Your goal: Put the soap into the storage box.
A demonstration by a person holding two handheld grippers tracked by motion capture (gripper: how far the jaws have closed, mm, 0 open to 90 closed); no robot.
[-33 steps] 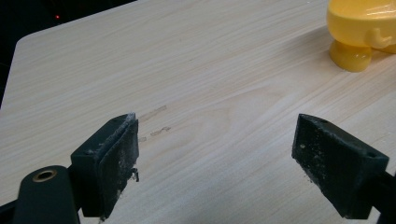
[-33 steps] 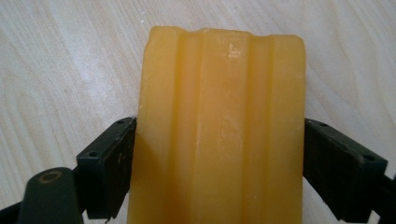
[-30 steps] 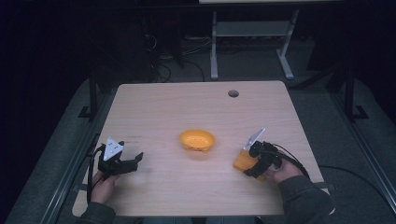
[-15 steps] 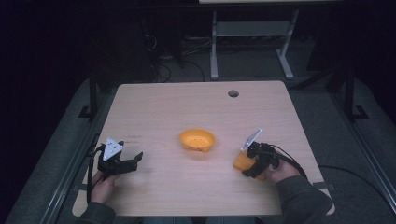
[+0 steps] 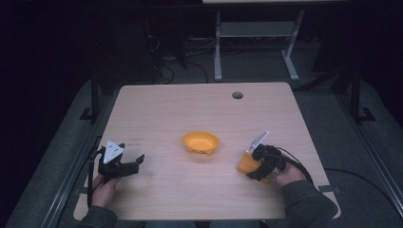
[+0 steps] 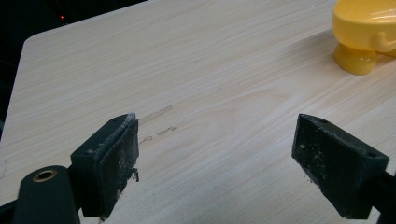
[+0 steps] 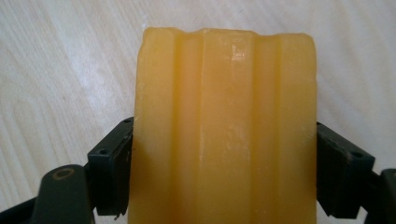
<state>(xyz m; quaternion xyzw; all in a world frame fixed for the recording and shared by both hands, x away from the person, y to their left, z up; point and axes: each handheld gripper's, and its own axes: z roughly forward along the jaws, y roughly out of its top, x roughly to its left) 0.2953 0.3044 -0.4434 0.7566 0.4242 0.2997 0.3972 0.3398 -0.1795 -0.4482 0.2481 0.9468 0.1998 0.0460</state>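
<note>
The right gripper [image 5: 254, 166] clamps its 2 jaws on an orange ridged block [image 7: 224, 126] at the table's [image 5: 199, 109] right edge, not yet delivered to the nearby yellow bowl [image 5: 201, 142], while the left gripper [image 5: 127, 164] waits wide open and empty.

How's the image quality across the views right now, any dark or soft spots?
High view: dim, room black around the table. Left gripper view: evenly lit, bowl slightly soft. Right gripper view: orange block bright, close, mildly blurred, between the jaws.
</note>
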